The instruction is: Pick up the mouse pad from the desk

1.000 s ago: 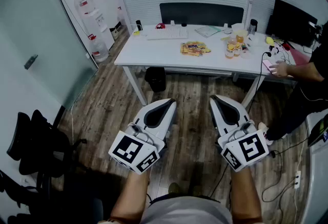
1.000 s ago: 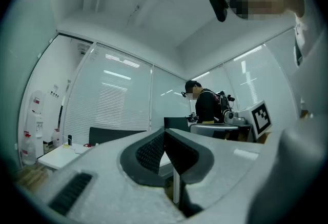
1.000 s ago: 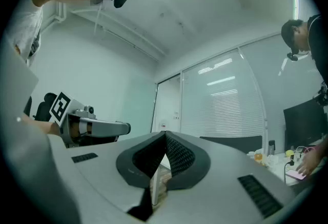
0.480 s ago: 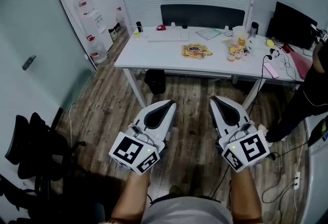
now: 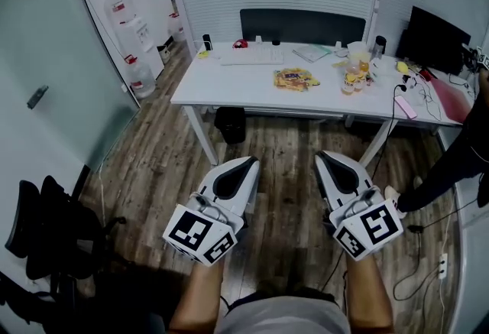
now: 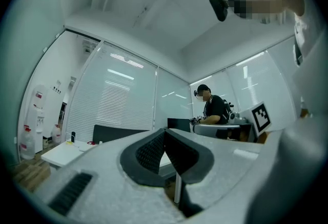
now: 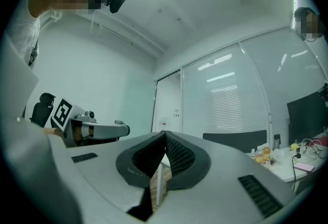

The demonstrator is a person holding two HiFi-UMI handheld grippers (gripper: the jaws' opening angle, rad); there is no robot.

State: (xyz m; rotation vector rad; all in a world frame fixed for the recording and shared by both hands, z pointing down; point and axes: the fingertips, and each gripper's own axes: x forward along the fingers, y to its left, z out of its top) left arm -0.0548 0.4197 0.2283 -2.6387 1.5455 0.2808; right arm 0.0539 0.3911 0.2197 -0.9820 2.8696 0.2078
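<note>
The white desk (image 5: 229, 84) stands across the room ahead in the head view. Nothing on it reads clearly as a mouse pad. A flat pink sheet (image 5: 452, 102) lies at its far right by the monitor, and a pale flat item (image 5: 309, 52) lies behind the snack bag. My left gripper (image 5: 248, 162) and right gripper (image 5: 321, 157) are held side by side over the wooden floor, well short of the desk, both pointing at it. Each is shut with nothing between the pads, as the left gripper view (image 6: 164, 130) and the right gripper view (image 7: 165, 133) show.
On the desk are a keyboard (image 5: 248, 57), a yellow snack bag (image 5: 294, 79), bottles (image 5: 351, 80), a pink phone-like slab (image 5: 403, 105) and cables. A monitor (image 5: 435, 36) stands at right, where a person (image 5: 470, 149) stands. A black bin (image 5: 231, 123) sits under the desk; an office chair (image 5: 42, 225) at left.
The desk has drawn slightly nearer. The person at right has pulled a hand off the desk's right end. Both grippers stay shut and sit a little lower in the picture.
</note>
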